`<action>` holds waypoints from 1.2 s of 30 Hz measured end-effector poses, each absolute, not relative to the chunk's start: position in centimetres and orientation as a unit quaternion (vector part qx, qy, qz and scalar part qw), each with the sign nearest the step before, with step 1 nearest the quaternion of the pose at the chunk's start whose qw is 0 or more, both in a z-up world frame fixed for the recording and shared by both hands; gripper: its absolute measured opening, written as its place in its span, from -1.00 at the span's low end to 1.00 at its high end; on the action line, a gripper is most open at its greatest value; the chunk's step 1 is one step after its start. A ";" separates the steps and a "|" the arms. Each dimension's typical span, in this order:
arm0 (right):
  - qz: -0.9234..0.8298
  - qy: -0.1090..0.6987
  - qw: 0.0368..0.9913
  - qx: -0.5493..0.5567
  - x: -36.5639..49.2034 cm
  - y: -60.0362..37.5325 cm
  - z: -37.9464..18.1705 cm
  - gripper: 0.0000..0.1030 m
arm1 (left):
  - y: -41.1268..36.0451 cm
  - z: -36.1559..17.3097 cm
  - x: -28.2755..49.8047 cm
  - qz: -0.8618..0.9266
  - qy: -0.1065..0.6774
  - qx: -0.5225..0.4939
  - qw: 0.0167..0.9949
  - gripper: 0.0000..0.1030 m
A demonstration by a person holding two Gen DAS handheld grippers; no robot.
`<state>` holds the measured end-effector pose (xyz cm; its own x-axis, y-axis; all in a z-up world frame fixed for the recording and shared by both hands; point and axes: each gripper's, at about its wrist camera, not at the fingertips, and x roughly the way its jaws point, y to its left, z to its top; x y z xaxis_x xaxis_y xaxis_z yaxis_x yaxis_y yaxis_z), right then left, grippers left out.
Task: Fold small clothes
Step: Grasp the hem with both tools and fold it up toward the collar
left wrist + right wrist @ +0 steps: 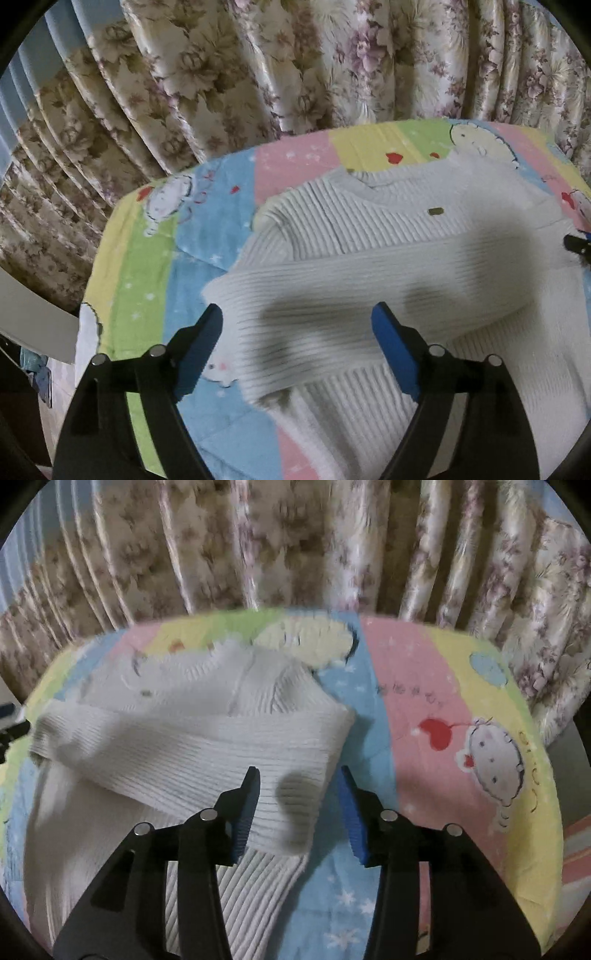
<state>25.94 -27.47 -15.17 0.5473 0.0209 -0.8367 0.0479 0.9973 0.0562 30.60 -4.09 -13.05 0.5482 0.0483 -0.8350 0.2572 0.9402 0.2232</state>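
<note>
Left wrist view: left claw spread over white sweater; right claw spread too; sleeve hem is best pinched squarely.

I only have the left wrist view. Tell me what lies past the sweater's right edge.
Observer: The striped cartoon sheet, bare there, with a red heart printed on its pink band.
Operator: Report the right hand-held gripper.
Observer: The right hand-held gripper is open, empty, above the folded sleeve's right end.
Operator: Say what that sleeve covers.
Observer: It lies across the white sweater, whose ribbed hem shows below it.
</note>
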 end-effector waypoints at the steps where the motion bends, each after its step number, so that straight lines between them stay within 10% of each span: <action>1: -0.008 0.493 0.869 0.044 26.7 -27.4 -16.0 -0.16 | -4.4 -13.4 30.9 -0.060 0.472 0.165 0.864 0.62; 5: -0.010 0.488 0.872 0.035 27.1 -26.7 -15.9 -0.71 | -4.8 -14.6 31.5 -0.046 0.476 0.174 0.861 0.62; 11: -0.045 0.441 0.895 -0.043 28.1 -25.8 -14.8 -0.70 | -4.1 -16.1 32.1 -0.032 0.490 0.170 0.855 0.62; 21: -0.071 0.454 0.873 -0.162 27.5 -24.8 -17.2 -0.15 | -4.3 -14.9 31.4 -0.031 0.484 0.185 0.855 0.68; 36: 0.044 0.474 0.878 -0.044 14.1 -19.8 -13.2 0.91 | -1.3 -13.2 16.1 -0.066 0.524 0.133 0.839 0.88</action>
<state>14.11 -19.77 -13.25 0.5464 0.0349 -0.8368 -0.1193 0.9922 -0.0365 16.13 -1.30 -13.19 0.4427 0.0277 -0.8962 0.2499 0.9561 0.1530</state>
